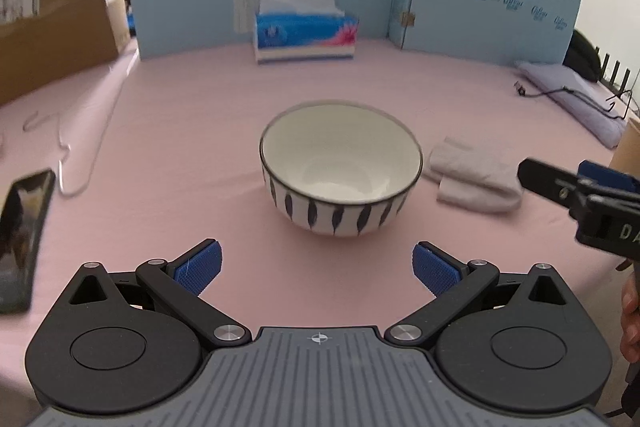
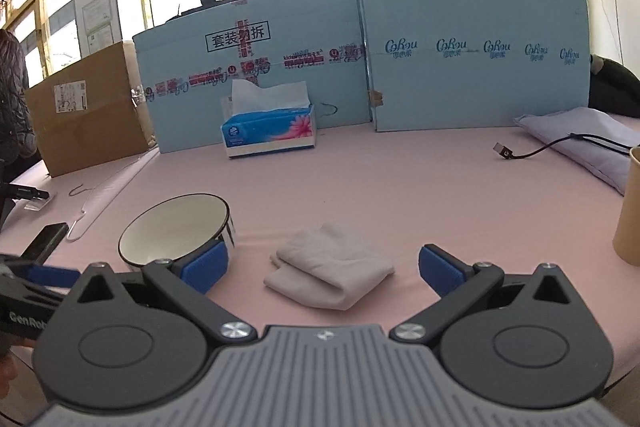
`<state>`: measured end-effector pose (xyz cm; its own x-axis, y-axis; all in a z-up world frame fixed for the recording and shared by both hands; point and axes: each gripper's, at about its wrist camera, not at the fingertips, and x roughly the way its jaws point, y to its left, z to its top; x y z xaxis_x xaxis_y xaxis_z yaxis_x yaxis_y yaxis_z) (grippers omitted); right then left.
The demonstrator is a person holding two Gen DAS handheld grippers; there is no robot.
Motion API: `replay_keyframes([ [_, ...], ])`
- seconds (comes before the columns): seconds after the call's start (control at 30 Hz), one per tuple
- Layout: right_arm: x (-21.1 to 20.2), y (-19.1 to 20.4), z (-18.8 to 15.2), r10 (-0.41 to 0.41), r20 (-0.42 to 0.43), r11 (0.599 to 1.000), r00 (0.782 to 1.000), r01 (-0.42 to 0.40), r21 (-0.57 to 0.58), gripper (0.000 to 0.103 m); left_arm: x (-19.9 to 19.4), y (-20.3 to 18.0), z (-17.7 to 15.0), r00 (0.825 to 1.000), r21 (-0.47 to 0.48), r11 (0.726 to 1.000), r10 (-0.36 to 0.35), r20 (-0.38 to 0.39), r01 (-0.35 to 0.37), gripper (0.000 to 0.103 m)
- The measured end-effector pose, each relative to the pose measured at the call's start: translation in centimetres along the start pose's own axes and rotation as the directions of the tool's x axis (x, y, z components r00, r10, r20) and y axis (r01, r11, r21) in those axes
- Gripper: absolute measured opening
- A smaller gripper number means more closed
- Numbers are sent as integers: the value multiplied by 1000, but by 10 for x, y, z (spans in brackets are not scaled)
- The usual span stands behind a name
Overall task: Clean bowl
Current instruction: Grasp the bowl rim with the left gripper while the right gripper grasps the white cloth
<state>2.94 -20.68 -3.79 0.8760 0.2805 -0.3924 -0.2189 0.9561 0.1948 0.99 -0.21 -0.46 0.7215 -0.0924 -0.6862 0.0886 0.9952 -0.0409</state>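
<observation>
Two open fingers (image 1: 200, 267) facing bowl (image 1: 340, 167)

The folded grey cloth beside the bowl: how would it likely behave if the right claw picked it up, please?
The folded grey cloth would probably go floppy and unfold, since its layers lie loose and soft on the pink tablecloth. It looks light, so the open right claw should lift it easily. Pushed, it may bunch rather than slide.
</observation>
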Motion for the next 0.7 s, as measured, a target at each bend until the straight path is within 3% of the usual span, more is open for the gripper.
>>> replay_keyframes([
  [0.13,4,-2,-1,5,-7,1000,1000,-5,-21,100,-7,5,0,999,2,999,-39,37,39,103],
  [0.37,23,-9,-6,6,-66,1000,998,-6,-5,72,-15,32,10,992,-127,991,-23,124,39,102],
  [0.7,41,-6,-4,-29,-94,999,995,25,-46,68,13,50,34,993,-160,983,-79,91,93,81],
])
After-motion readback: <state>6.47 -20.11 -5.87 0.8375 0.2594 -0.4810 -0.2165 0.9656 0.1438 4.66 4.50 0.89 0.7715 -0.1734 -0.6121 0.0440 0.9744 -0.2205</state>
